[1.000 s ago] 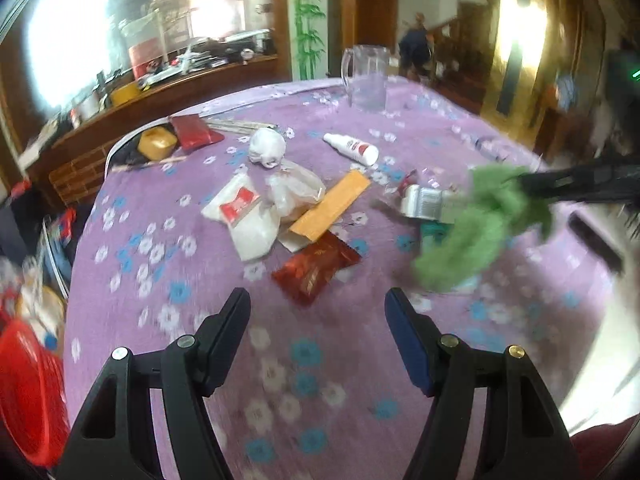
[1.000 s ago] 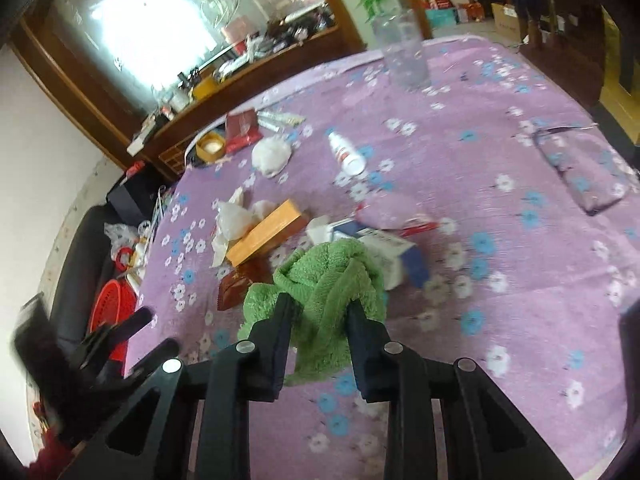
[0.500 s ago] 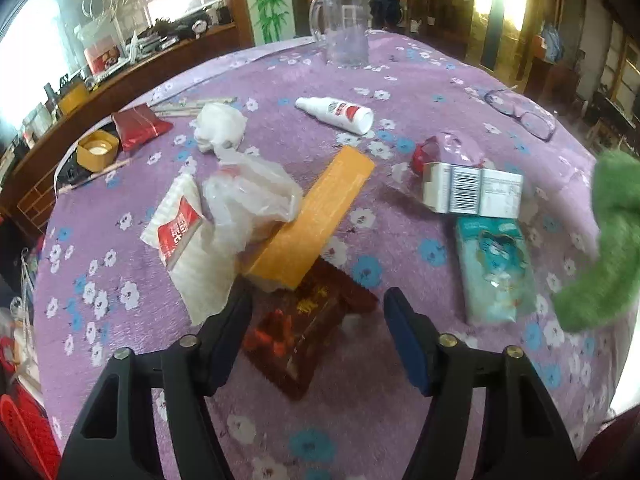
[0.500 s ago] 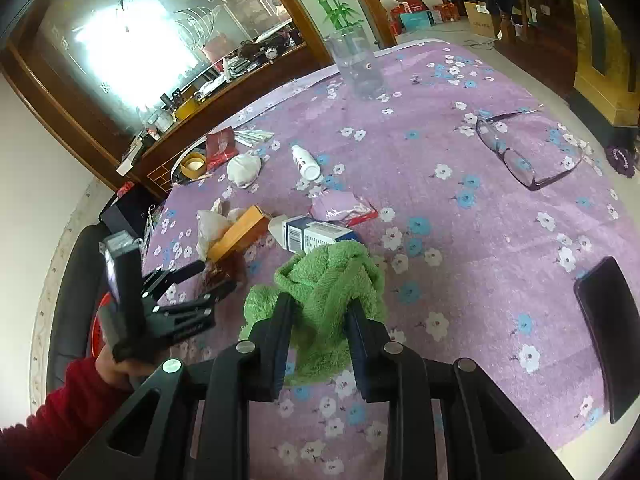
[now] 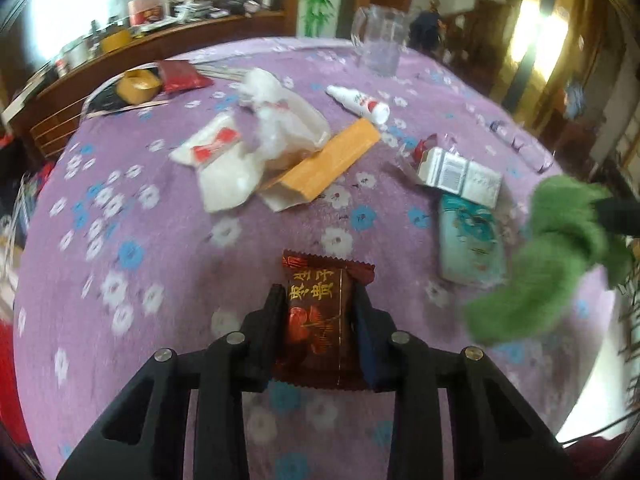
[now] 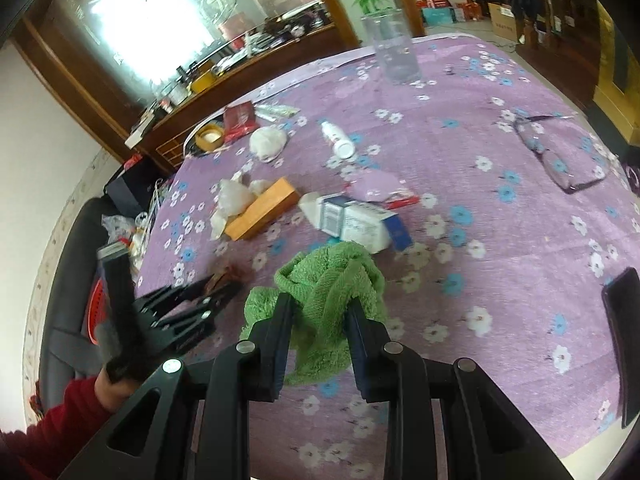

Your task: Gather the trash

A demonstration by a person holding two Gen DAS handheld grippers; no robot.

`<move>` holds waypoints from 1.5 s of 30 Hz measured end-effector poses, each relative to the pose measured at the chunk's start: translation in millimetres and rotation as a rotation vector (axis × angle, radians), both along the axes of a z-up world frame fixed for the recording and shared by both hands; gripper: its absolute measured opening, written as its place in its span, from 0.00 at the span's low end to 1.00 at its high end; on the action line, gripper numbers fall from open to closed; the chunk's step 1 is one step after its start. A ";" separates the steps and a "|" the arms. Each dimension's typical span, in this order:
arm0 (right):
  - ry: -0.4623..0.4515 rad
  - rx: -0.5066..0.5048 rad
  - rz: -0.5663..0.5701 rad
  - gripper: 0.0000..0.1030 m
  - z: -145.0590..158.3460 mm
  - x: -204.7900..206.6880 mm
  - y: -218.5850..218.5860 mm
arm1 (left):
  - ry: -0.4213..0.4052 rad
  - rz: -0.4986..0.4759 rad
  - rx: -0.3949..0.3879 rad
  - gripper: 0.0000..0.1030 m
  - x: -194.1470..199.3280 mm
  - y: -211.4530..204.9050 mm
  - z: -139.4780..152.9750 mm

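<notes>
The left gripper [image 5: 316, 300] has just been closing, and its fingers [image 5: 270, 320] now clamp a dark red snack wrapper [image 5: 320, 320] that lies on the purple flowered counter [image 5: 160, 240]. Beyond it, from left to right, lie a white packet with red print [image 5: 218, 152], a crumpled clear plastic bag [image 5: 288, 128], an orange box [image 5: 332, 164], a white bottle [image 5: 358, 104], a silver-and-white carton [image 5: 460, 174] and a teal tissue pack [image 5: 470, 240]. None of these touches the wrapper. A clear glass pitcher [image 5: 378, 46] stands at the far edge. The right gripper [image 6: 318, 316] grips a green cloth [image 6: 332, 292] between clenched fingers [image 6: 280, 332], hanging just right of the tissue pack. In the right wrist view, eyeglasses [image 6: 560, 156] and a dark phone [image 6: 624, 336] lie well apart, at the right.
</notes>
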State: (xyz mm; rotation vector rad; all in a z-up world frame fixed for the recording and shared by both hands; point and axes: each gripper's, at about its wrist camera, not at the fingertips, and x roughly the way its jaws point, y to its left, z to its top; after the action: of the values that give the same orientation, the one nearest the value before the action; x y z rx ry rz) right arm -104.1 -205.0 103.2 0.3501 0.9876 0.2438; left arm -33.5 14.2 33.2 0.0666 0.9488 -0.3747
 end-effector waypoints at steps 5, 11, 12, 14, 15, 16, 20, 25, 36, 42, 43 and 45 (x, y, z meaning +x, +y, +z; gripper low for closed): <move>0.002 -0.013 0.048 0.28 -4.0 7.5 29.1 | -0.036 0.070 -0.039 0.31 -26.0 21.6 17.6; -0.012 -0.029 0.116 0.28 -2.3 12.0 63.8 | -0.074 0.116 -0.045 0.31 -40.6 40.9 33.8; -0.014 -0.031 0.124 0.28 -2.1 11.9 67.8 | -0.077 0.122 -0.047 0.31 -41.9 44.3 35.1; -0.017 -0.035 0.138 0.28 -1.5 12.1 75.4 | -0.079 0.132 -0.053 0.31 -43.5 49.6 37.6; -0.019 -0.035 0.146 0.28 -1.1 12.4 79.9 | -0.084 0.142 -0.053 0.31 -44.7 53.1 39.2; -0.021 -0.036 0.152 0.28 -0.6 12.9 83.5 | -0.086 0.146 -0.053 0.31 -45.8 55.5 40.3; -0.030 -0.038 0.175 0.28 1.7 12.5 96.7 | -0.099 0.157 -0.046 0.31 -51.3 65.2 44.8; -0.050 -0.041 0.214 0.16 7.6 13.2 113.8 | -0.113 0.171 -0.046 0.31 -58.7 75.5 51.2; 0.059 -0.018 0.197 0.51 -10.1 26.4 110.0 | -0.117 0.211 -0.047 0.31 -67.6 97.6 54.1; 0.117 -0.035 0.195 0.69 -37.7 16.0 97.9 | -0.137 0.248 -0.055 0.31 -78.2 114.4 61.3; 0.123 -0.041 0.191 0.72 -41.7 14.1 96.8 | -0.136 0.257 -0.057 0.31 -80.0 117.9 61.8; 0.133 -0.061 0.191 0.77 -49.7 13.4 97.2 | -0.135 0.272 -0.061 0.31 -84.4 124.3 62.8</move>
State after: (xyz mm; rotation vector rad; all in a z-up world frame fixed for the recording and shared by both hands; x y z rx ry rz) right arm -90.6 -107.9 53.5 0.2187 1.1586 0.3661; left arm -117.9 138.5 95.9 -0.0915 0.8000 -0.1457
